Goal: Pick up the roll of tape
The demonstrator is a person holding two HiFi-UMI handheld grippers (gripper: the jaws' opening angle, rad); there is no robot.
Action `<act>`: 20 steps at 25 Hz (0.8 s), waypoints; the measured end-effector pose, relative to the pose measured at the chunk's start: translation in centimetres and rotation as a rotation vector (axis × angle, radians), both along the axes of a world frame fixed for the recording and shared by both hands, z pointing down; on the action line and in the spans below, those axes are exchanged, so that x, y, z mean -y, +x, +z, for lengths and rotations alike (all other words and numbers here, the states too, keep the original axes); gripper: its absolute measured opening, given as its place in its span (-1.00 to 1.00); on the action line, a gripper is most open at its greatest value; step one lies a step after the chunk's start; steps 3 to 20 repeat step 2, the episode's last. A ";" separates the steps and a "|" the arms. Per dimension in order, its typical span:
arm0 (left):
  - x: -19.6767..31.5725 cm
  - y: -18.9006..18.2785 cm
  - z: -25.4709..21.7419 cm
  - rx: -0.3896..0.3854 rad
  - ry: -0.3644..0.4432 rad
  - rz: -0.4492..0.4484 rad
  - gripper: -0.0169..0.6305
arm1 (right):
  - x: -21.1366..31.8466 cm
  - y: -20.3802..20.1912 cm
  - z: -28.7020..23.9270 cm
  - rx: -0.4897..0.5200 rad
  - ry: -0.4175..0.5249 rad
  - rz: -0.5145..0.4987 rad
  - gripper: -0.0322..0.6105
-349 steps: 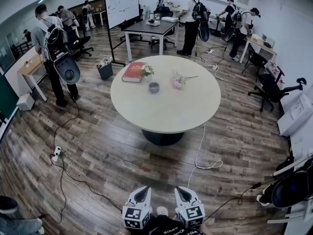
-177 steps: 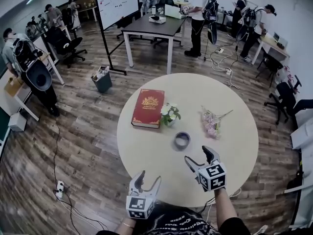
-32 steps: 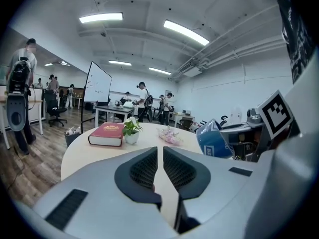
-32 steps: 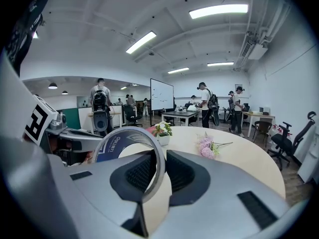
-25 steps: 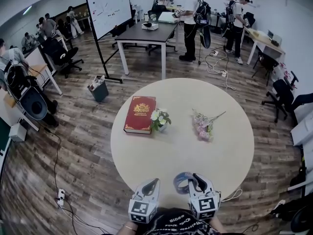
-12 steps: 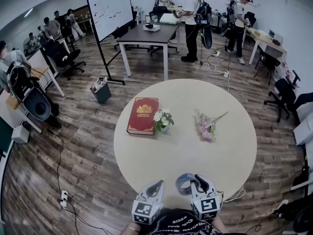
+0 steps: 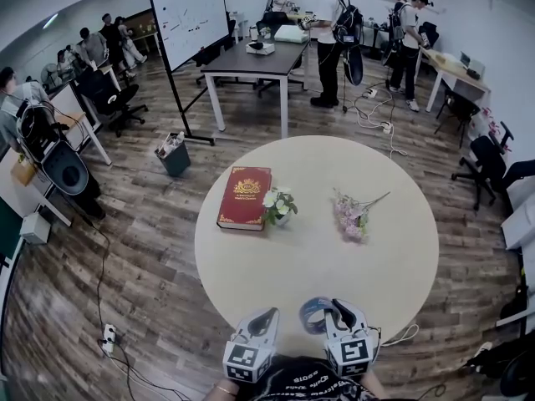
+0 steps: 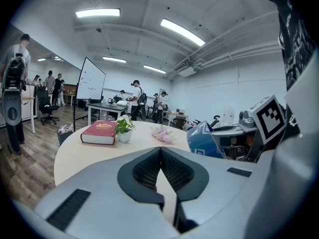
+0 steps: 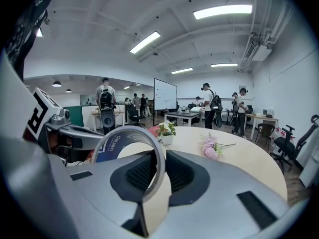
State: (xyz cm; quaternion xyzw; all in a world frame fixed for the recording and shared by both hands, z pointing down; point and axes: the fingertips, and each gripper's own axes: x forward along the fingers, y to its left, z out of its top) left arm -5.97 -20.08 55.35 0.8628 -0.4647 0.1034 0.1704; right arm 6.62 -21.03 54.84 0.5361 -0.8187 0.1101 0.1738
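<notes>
My right gripper (image 9: 160,158) has its jaws drawn close, pinching the wall of the roll of tape (image 9: 113,143). The roll stands on edge between the pads, its blue inner face turned to my left. From the head view the roll sits at the near rim of the counter (image 7: 380,253), close in front of my body. My left gripper (image 8: 160,152) hangs just beside the right one with its jaws pressed fully together and nothing between them.

The counter is round and pale. A red book (image 7: 245,196) lies flat on its far left part. A small potted plant (image 7: 280,204) with white blooms stands just beside the book, and a bunch of pink flowers (image 7: 351,216) lies to the right of the plant.

Around the counter is a dark wood plank floor (image 7: 142,249) with cables trailing across it. Beyond it a whiteboard (image 7: 189,8) stands on a frame, with a dark bin (image 7: 174,154) near its foot. A long dark table (image 7: 251,57) stands behind that. People with backpacks stand along the far wall, and office chairs stand at both sides.
</notes>
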 end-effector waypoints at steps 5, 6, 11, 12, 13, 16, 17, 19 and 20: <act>0.0 -0.1 0.0 -0.005 -0.010 -0.005 -0.89 | -0.1 0.0 0.2 -0.005 -0.001 -0.003 -0.70; 0.0 -0.1 0.0 -0.005 -0.010 -0.005 -0.89 | -0.1 0.0 0.2 -0.005 -0.001 -0.003 -0.70; 0.0 -0.1 0.0 -0.005 -0.010 -0.005 -0.89 | -0.1 0.0 0.2 -0.005 -0.001 -0.003 -0.70; 0.0 -0.1 0.0 -0.005 -0.010 -0.005 -0.89 | -0.1 0.0 0.2 -0.005 -0.001 -0.003 -0.70; 0.0 -0.1 0.0 -0.005 -0.010 -0.005 -0.89 | -0.1 0.0 0.2 -0.005 -0.001 -0.003 -0.70; 0.0 -0.1 0.0 -0.005 -0.010 -0.005 -0.89 | -0.1 0.0 0.2 -0.005 -0.001 -0.003 -0.70; 0.0 -0.1 0.0 -0.005 -0.010 -0.005 -0.89 | -0.1 0.0 0.2 -0.005 -0.001 -0.003 -0.70; 0.0 -0.1 0.0 -0.005 -0.010 -0.005 -0.89 | -0.1 0.0 0.2 -0.005 -0.001 -0.003 -0.70; 0.0 -0.1 0.0 -0.005 -0.010 -0.005 -0.89 | -0.1 0.0 0.2 -0.005 -0.001 -0.003 -0.70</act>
